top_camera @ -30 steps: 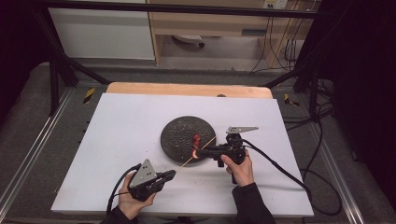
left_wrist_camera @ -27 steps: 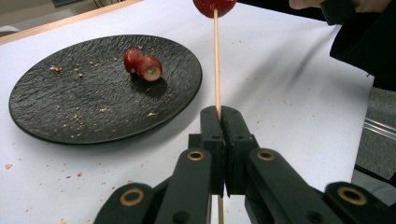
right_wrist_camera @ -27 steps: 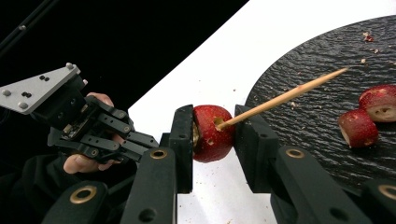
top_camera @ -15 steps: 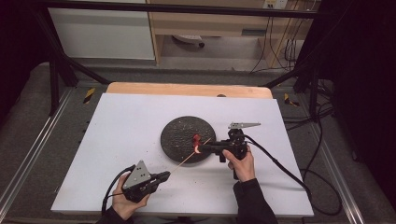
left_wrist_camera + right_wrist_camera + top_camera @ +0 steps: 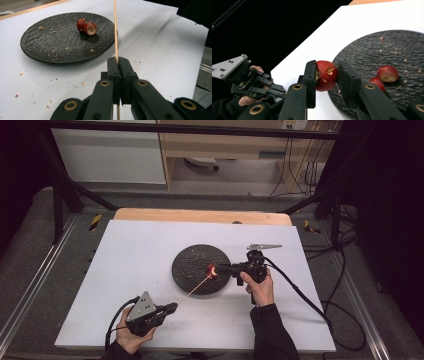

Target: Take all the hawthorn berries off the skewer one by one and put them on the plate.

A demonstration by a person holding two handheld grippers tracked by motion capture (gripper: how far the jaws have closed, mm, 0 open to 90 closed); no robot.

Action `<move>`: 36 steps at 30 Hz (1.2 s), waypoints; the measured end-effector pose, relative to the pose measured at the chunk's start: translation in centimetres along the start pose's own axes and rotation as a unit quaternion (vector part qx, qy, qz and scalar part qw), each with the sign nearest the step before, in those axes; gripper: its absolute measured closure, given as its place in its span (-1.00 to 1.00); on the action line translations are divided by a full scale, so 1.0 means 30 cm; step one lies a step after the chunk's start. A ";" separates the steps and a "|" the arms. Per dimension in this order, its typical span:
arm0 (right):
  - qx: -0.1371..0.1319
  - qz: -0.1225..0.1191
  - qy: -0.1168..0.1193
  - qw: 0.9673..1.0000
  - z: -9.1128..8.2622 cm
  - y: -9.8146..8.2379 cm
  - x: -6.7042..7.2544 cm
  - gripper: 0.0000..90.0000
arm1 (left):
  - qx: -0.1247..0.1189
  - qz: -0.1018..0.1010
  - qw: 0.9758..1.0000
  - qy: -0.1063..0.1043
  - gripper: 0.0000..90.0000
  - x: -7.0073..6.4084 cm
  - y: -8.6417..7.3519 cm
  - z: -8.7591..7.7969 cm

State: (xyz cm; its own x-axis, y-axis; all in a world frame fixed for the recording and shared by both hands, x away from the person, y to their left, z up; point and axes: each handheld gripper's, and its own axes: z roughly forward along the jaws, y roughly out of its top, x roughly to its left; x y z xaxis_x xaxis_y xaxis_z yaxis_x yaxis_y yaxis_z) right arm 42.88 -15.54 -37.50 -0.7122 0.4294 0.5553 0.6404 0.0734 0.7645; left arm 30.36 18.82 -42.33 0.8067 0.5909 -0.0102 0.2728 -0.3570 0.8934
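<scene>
My left gripper (image 5: 173,307) is near the table's front edge, shut on a thin wooden skewer (image 5: 115,30) that points up and right toward the plate. At the right rim of the black round plate (image 5: 192,260), my right gripper (image 5: 326,73) is shut on a red fruit piece (image 5: 325,76). This piece has a small hole in its face. In the high view the skewer (image 5: 194,289) reaches the held fruit piece (image 5: 212,269) with its far tip. Two more red fruit pieces (image 5: 86,26) lie on the plate (image 5: 50,42).
Crumbs are scattered over the plate and the white table top (image 5: 130,250). A wooden strip (image 5: 200,215) runs along the table's far edge. Black cables trail off the right side, and a metal frame surrounds the table.
The right gripper has shifted slightly with the fruit piece and now lies more level, pointing left. The left hand has drawn a little toward the near edge, still gripping the skewer.
</scene>
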 end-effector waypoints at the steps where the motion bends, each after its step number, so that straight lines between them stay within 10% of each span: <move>1: 0.000 0.001 -0.004 1.000 -0.002 0.006 -0.001 0.56 | -0.001 -0.001 1.000 0.001 0.97 0.002 -0.001 -0.002; 16: -0.013 -0.018 -0.083 0.996 -0.044 0.094 -0.032 0.56 | -0.005 -0.029 0.999 0.037 0.97 0.049 -0.011 -0.032; 36: 0.037 -0.030 -0.117 0.992 0.237 0.042 -0.067 0.56 | 0.003 -0.072 0.994 0.083 0.97 0.105 -0.024 -0.024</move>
State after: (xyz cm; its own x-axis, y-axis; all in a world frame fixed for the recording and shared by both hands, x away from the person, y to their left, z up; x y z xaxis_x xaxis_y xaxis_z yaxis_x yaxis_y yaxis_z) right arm 47.15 -9.92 -39.98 -0.6693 0.6191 0.4108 0.6236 0.1676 0.7635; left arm 32.33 21.46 -42.69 0.6620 0.7469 -0.0626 0.3819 -0.2643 0.8856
